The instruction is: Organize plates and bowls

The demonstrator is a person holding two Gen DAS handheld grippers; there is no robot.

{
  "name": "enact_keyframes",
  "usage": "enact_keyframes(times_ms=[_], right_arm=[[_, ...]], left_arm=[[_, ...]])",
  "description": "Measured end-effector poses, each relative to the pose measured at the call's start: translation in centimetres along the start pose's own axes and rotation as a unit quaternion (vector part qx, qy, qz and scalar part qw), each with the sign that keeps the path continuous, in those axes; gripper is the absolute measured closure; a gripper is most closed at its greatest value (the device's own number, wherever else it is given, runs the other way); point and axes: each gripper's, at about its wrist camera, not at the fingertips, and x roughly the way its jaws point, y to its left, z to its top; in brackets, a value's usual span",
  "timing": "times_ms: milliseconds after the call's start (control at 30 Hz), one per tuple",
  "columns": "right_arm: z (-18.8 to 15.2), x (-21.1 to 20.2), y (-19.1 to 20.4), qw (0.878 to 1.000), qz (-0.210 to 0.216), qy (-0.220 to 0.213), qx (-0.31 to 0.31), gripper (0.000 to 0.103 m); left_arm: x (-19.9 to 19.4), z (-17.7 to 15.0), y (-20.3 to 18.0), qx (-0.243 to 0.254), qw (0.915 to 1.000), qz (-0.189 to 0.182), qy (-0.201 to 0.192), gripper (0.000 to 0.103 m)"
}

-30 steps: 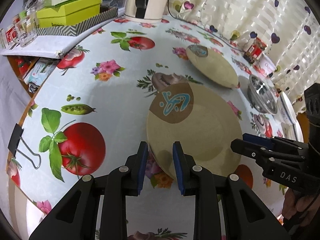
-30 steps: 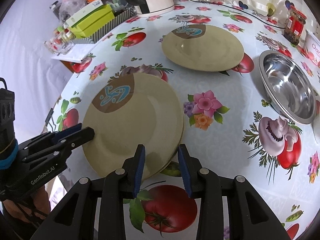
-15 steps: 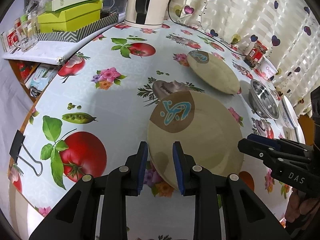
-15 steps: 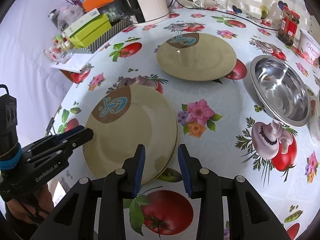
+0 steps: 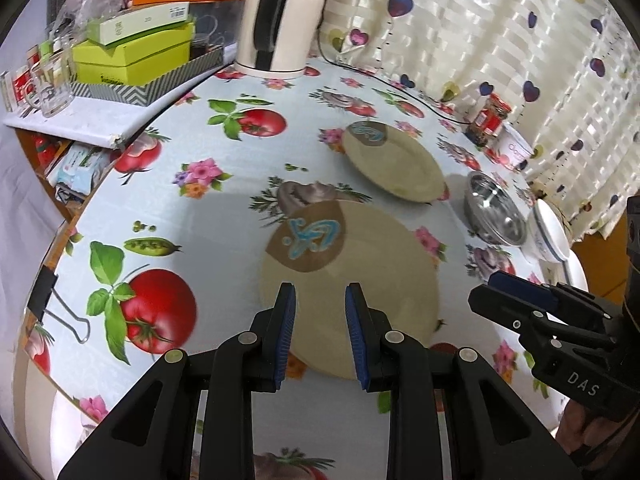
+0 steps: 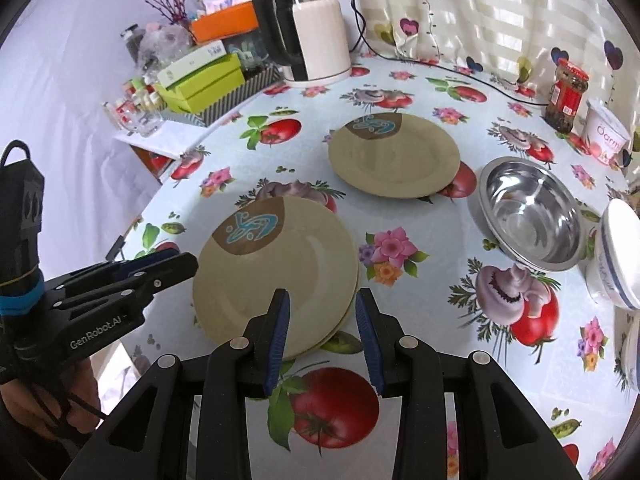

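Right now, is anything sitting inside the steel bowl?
No, the steel bowl shows only its bare shiny inside in the right wrist view.

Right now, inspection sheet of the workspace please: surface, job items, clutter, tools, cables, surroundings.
Surface: round table under a vegetable-print oilcloth.
Job's things: near stack of plates, at least two, slightly offset; single plate farther back; steel bowl to its right; white bowl at the right edge.
Clutter: kettle, red-lid jar, yogurt tub, green boxes, glasses, binder clip on the table edge.
Tools: left tool open, above the stack's near rim; right tool open, over the stack's edge; neither holds anything.
Cables: black cord along the back of the table.
Surroundings: heart-print curtain; white wall left.
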Motion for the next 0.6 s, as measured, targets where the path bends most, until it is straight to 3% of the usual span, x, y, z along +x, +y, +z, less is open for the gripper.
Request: enact_keyframes(times_ms=[600], right_arm=[[-1.1,-1.9,-2.3,1.000,-0.012,-0.014,0.009,0.066]], left_arm=[[1.0,0.2,-3.1,0.021,0.9993,-0.024,0.019,0.077]])
